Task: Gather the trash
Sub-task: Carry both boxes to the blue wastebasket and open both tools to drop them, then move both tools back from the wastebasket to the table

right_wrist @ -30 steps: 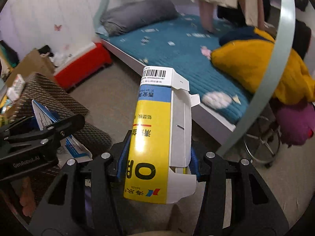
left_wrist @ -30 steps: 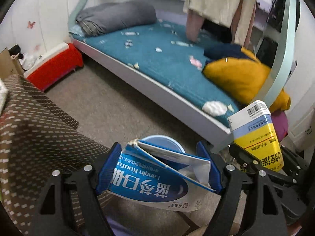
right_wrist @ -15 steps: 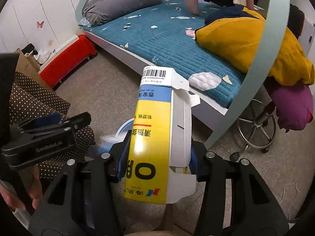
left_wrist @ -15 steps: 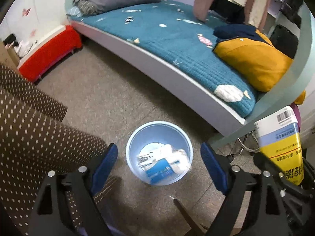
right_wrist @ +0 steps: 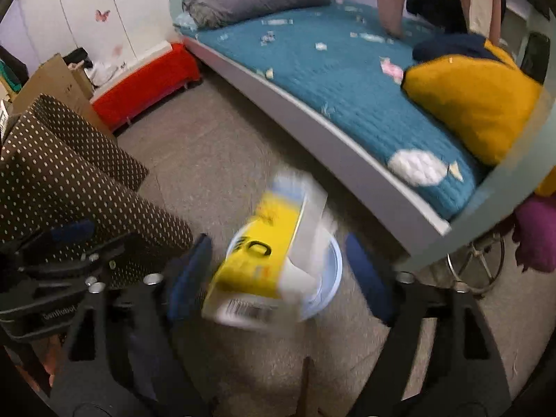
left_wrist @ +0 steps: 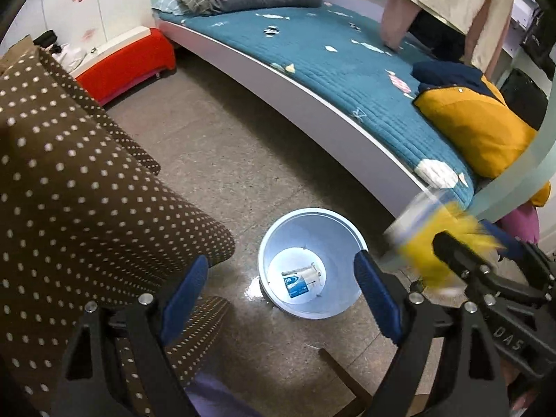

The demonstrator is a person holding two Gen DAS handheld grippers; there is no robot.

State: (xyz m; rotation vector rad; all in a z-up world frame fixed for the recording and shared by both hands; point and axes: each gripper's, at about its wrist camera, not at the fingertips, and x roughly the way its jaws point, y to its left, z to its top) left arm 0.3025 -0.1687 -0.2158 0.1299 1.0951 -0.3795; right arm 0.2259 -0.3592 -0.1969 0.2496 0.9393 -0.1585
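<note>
A pale blue bin (left_wrist: 312,260) stands on the floor by the bed; a blue and white carton (left_wrist: 300,279) lies at its bottom. My left gripper (left_wrist: 281,292) is open and empty above the bin. My right gripper (right_wrist: 278,274) is open; the yellow and white box (right_wrist: 264,253) is blurred, tilted and loose between its fingers, over the bin (right_wrist: 328,278). The same box shows blurred at the right of the left wrist view (left_wrist: 434,236).
A bed with a teal quilt (left_wrist: 347,69) and a yellow cushion (left_wrist: 476,128) runs along the back. A brown dotted cloth (left_wrist: 69,191) covers something at the left. A red box (left_wrist: 128,59) sits by the wall. A chair base (right_wrist: 479,264) stands at the right.
My right gripper opened and let go of the yellow box, which tips and drops toward the bin. The blue carton released earlier now lies at the bin's bottom. The left gripper stays open.
</note>
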